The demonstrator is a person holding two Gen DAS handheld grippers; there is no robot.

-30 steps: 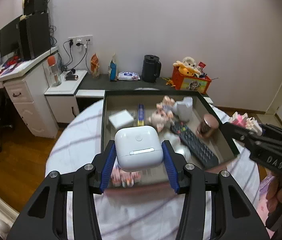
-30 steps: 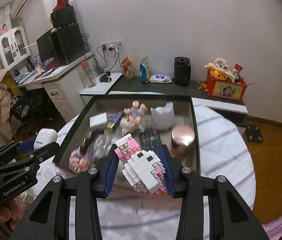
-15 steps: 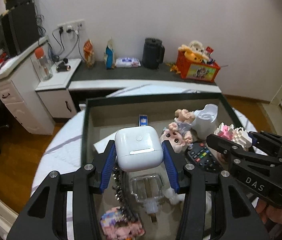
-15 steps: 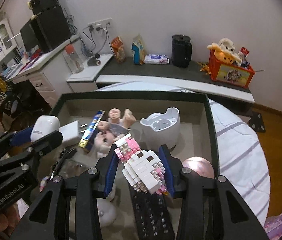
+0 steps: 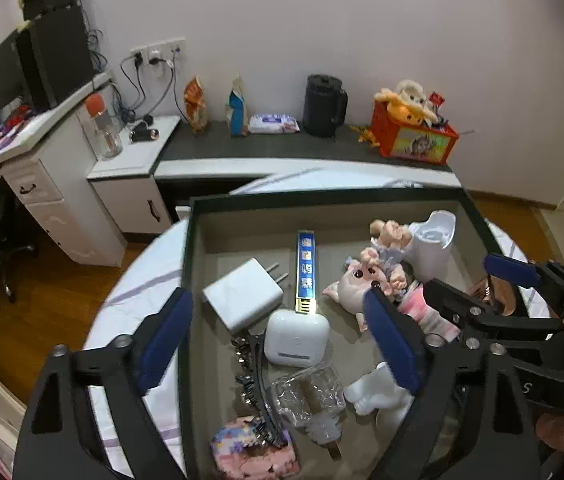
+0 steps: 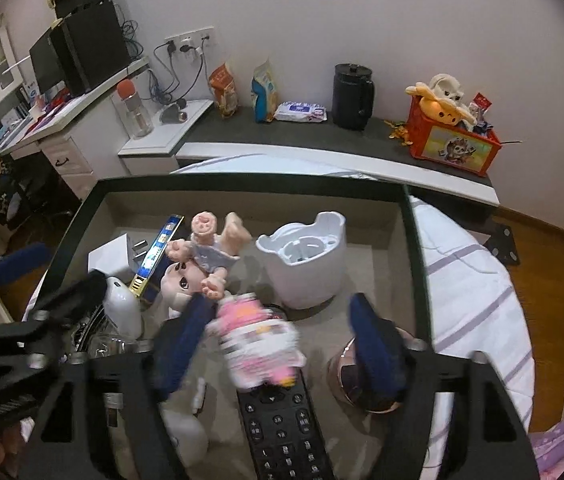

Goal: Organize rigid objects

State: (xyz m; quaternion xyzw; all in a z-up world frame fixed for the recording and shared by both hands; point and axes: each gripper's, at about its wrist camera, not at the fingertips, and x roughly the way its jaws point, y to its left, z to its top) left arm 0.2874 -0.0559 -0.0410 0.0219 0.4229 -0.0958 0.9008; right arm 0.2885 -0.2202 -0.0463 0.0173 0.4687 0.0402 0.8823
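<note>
A dark-rimmed tray [image 5: 362, 194] on the round table holds the objects. My left gripper [image 5: 279, 344] is open above it. The white earbud case [image 5: 296, 338] lies in the tray between its fingers, beside a white charger [image 5: 241, 300]; the case also shows in the right wrist view [image 6: 123, 308]. My right gripper [image 6: 282, 344] is open over the tray [image 6: 241, 182]. The pink-and-white block figure [image 6: 259, 340], blurred, sits free between its fingers on the top of the black remote [image 6: 286, 428]. It shows partly in the left wrist view [image 5: 426, 312].
The tray also holds a blue-and-gold bar [image 5: 306, 272], a pink doll [image 5: 378, 276], a white cup-shaped part [image 6: 306, 260], a rose-gold lid [image 6: 358, 376], a clear plastic piece [image 5: 310, 396] and hair clips [image 5: 253, 380]. A low dark counter [image 5: 302, 146] stands behind the table.
Both grippers opened over the tray. The earbud case dropped from the left gripper into the tray, and the block figure left the right gripper and landed on the remote.
</note>
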